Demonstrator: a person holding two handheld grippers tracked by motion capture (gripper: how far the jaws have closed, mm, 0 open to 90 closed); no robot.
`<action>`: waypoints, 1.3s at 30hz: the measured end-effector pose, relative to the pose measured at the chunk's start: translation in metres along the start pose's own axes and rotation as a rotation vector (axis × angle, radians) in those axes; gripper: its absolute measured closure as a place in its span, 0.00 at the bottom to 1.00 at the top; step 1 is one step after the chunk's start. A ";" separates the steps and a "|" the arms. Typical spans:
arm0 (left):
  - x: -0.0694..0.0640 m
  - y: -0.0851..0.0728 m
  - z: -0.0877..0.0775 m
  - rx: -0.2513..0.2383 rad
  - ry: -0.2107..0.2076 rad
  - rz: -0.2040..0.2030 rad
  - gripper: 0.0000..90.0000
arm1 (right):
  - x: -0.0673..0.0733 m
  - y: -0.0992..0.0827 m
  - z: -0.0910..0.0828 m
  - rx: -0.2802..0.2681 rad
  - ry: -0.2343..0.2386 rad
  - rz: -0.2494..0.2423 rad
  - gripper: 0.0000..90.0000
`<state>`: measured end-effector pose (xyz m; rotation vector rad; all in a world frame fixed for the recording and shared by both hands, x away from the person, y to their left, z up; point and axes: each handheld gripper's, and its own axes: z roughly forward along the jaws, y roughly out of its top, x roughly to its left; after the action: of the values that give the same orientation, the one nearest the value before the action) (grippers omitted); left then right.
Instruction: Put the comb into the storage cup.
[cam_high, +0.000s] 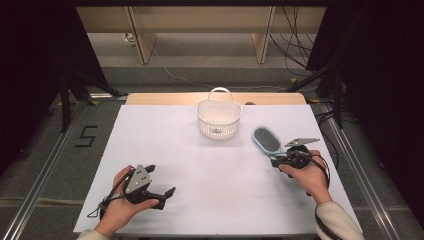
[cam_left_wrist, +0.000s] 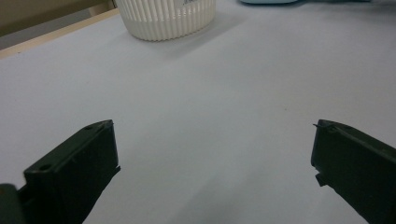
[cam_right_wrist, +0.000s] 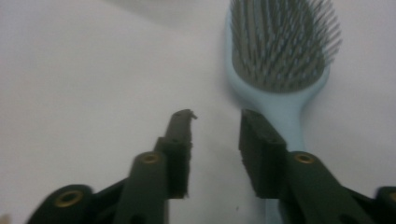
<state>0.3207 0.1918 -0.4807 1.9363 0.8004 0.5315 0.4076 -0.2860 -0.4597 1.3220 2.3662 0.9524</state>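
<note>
Right gripper view, hairbrush (cam_right_wrist: 280, 60) bristles up, handle toward parted empty jaws.

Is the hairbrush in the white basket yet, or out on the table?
Out: the hairbrush lies bristles-up on the table, right of the basket.

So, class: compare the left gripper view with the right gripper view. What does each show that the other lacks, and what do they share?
Left gripper view alone: the ribbed white basket standing on the table, a strip of the table's wooden edge, and the left gripper with its jaws wide apart over bare surface.
Right gripper view alone: the hairbrush's grey bristles and handle, with the right gripper open, one jaw over the handle and nothing between the pads.
Shared: the white table surface and the light blue hairbrush, just a sliver at the left view's top edge.
</note>
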 end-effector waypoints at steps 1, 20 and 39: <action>0.000 0.000 0.000 0.001 0.000 0.001 0.00 | 0.001 -0.001 -0.003 -0.043 0.011 -0.008 0.65; 0.000 0.000 0.000 0.003 0.003 0.000 0.00 | -0.013 -0.004 -0.038 -0.552 0.071 0.014 0.24; -0.001 0.000 0.000 0.002 0.000 0.001 0.00 | -0.021 0.009 -0.043 -0.522 0.002 -0.010 0.24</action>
<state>0.3201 0.1906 -0.4811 1.9388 0.8001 0.5322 0.4024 -0.3179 -0.4233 1.0955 1.9249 1.4381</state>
